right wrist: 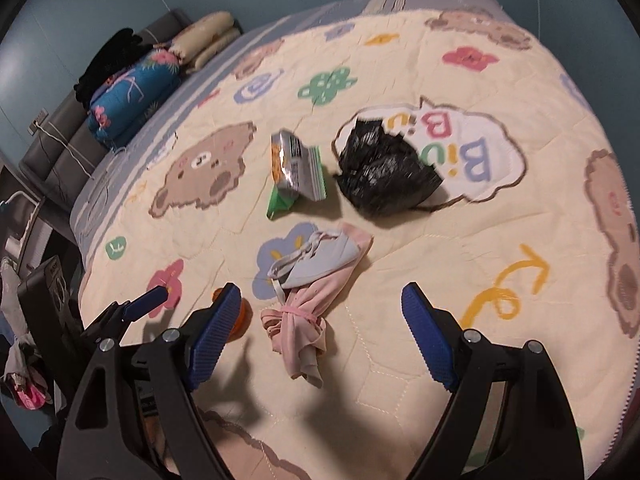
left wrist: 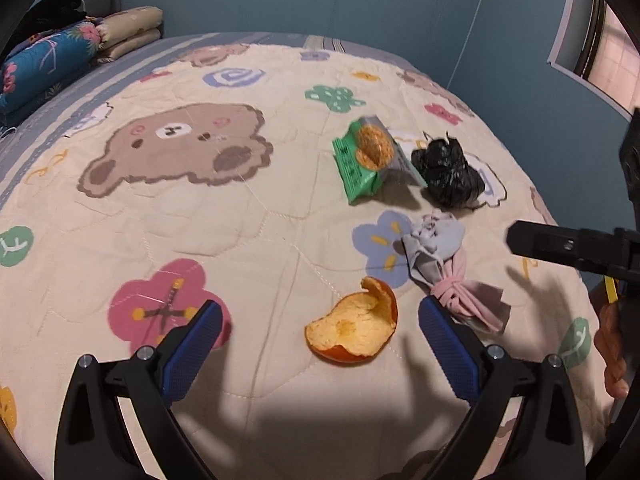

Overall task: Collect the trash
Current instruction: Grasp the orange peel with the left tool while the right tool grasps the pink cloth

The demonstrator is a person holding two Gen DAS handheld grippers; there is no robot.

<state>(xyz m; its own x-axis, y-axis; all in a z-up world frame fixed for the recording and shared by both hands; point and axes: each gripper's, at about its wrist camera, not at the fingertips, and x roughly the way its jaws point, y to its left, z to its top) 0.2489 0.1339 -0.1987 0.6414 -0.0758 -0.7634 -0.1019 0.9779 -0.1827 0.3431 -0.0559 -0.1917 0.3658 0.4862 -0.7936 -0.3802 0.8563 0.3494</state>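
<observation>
Both grippers, left and right, hang with jaws wide apart and nothing in them over our bear quilt. Plenty of bare quilt all round. Black bag sits crumpled farthest back, green snack wrapper beside it. Pink-grey cloth bundle runs lengthwise toward the right gripper. Orange peel lies cup-up between the left's pads.

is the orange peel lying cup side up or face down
Cup side up: the orange peel shows its pale inner pith, with the orange skin only along its rim and underside.
</observation>
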